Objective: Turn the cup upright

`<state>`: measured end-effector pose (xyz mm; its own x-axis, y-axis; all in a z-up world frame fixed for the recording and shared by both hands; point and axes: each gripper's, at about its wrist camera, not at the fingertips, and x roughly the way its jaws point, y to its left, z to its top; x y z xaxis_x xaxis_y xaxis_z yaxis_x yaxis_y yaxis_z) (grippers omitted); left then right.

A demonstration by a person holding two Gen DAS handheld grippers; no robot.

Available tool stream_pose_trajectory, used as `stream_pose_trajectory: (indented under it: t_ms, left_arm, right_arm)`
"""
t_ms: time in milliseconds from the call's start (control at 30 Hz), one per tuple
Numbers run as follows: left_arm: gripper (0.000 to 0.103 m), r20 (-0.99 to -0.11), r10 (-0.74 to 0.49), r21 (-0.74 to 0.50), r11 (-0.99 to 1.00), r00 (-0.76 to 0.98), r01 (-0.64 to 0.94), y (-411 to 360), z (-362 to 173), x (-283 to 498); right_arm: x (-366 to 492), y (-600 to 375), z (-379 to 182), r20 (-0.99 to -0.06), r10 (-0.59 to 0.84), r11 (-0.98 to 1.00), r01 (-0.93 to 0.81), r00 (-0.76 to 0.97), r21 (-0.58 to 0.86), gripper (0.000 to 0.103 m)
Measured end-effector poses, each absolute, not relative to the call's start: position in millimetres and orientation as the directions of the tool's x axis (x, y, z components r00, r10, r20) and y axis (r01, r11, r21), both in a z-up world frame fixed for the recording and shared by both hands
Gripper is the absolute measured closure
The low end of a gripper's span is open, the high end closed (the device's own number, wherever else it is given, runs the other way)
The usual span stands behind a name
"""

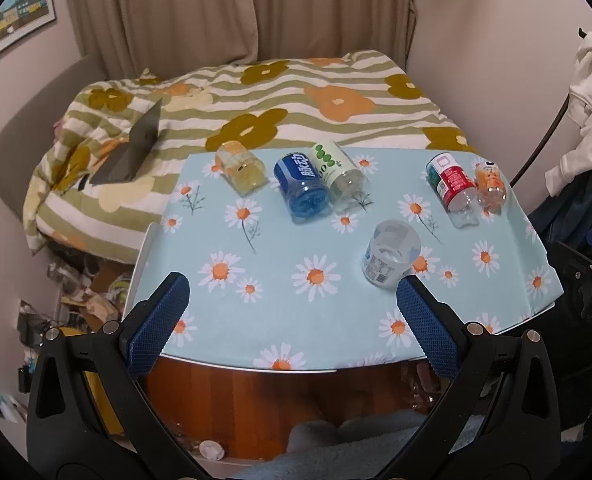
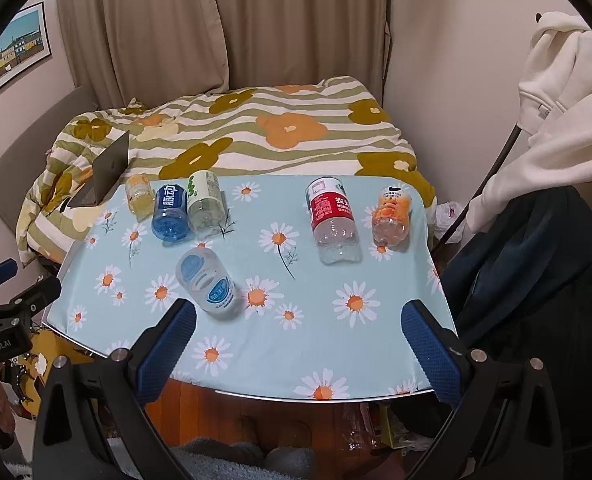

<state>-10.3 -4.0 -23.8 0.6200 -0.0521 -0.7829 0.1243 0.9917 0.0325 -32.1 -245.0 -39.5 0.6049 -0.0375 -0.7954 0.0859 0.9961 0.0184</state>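
Observation:
Several cut-bottle cups lie on their sides on the daisy tablecloth point(image 1: 280, 312). The nearest is a clear cup with a pale blue label point(image 1: 391, 253), also in the right wrist view point(image 2: 209, 282). Behind lie a yellow cup point(image 1: 243, 167), a blue cup point(image 1: 303, 186), a green-white cup point(image 1: 339, 174), a red-label cup point(image 1: 453, 188) and an orange cup point(image 1: 491, 186). My left gripper point(image 1: 292, 312) is open and empty over the table's front edge, its right finger just in front of the pale blue cup. My right gripper point(image 2: 299, 340) is open and empty, that cup just beyond its left finger.
A bed with a flowered striped quilt point(image 1: 296, 96) stands behind the table, with an open laptop point(image 1: 136, 148) on it. White clothing point(image 2: 555, 120) hangs at the right. Clutter lies on the floor at the left point(image 1: 84, 292). The table's front edge point(image 2: 315, 398) is close below the fingers.

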Motion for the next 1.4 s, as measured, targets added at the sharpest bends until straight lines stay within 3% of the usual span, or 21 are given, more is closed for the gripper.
stream_pose_trajectory:
  t_ms: [1400]
  left_arm:
    - [0.0, -0.777, -0.049, 0.037, 0.992, 0.628, 0.122, -3.1, -21.8, -15.7]
  right_arm:
    - [-30.1, -247.6, -33.9, -0.79, -0.036, 0.995, 0.096, 0.612, 0.029, 0.001]
